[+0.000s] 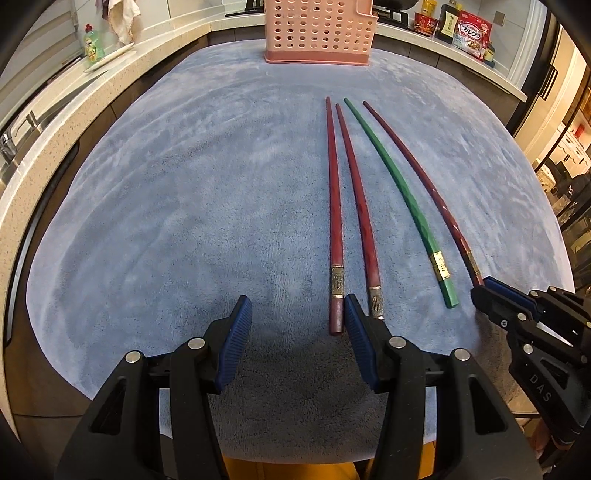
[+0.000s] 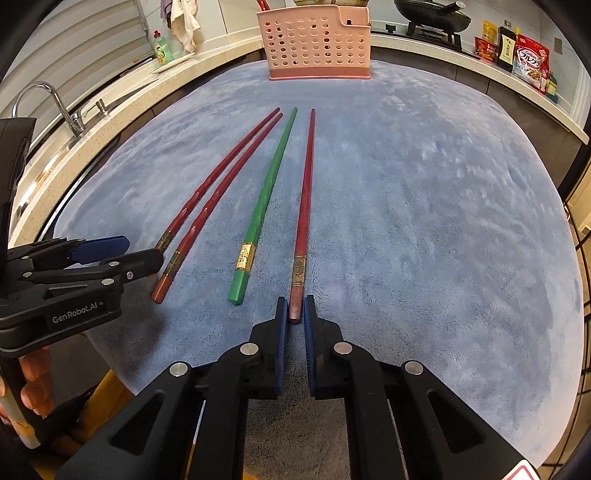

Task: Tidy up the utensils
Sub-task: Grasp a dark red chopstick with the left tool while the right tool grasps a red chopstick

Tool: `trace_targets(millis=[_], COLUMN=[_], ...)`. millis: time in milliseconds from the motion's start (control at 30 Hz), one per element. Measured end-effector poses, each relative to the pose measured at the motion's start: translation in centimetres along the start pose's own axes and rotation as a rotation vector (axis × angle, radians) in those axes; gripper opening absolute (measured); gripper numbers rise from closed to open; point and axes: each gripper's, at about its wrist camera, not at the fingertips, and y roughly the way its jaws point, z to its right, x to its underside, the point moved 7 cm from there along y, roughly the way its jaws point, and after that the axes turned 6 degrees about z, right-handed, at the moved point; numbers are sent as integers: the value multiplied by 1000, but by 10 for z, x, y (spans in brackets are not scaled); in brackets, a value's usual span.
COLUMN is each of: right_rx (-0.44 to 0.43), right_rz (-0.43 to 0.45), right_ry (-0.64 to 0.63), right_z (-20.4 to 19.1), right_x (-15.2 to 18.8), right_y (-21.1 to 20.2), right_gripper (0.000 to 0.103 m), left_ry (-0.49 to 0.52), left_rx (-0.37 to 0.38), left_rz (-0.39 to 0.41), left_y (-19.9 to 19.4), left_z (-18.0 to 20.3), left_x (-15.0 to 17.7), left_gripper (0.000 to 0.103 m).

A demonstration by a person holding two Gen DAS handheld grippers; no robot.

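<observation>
Three red chopsticks and one green chopstick [image 1: 399, 184] lie side by side on a blue cloth [image 1: 203, 203]. My right gripper [image 2: 294, 308] is shut on the near end of the rightmost red chopstick [image 2: 304, 192], which rests on the cloth; the gripper also shows in the left wrist view [image 1: 484, 291]. My left gripper [image 1: 297, 314] is open and empty, just left of the near ends of the two left red chopsticks [image 1: 334, 206]. The left gripper also shows in the right wrist view [image 2: 140, 254]. A pink perforated utensil basket [image 1: 319, 31] stands at the far edge of the cloth.
A counter wraps around the cloth, with a faucet and sink [image 2: 55, 103] on the left, a green dish soap bottle [image 1: 94, 46] and food packages [image 1: 471, 33] at the back right. A pan [image 2: 432, 14] sits on a stove behind the basket.
</observation>
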Motion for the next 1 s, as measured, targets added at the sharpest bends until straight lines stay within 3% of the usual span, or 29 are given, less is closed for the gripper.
trace_targets(millis=[300, 467, 533, 700, 1000], right_rx=[-2, -1, 2, 0, -2], right_rz=[2, 2, 4, 14, 108], right_ry=[1, 2, 3, 20, 49], right_z=[0, 0, 1, 5, 13], right_x=[1, 2, 2, 0, -27], right_y=[1, 0, 0, -6, -45], right_gripper=[8, 8, 7, 7, 7], left_ry=[20, 30, 31, 15, 15], left_rx=[-16, -21, -21, -1, 9], left_rz=[-3, -1, -3, -16, 10], left_y=[2, 0, -1, -4, -25], left_z=[2, 3, 3, 2, 6], left_x=[0, 0, 0, -1, -9], left_gripper=[44, 27, 10, 9, 7])
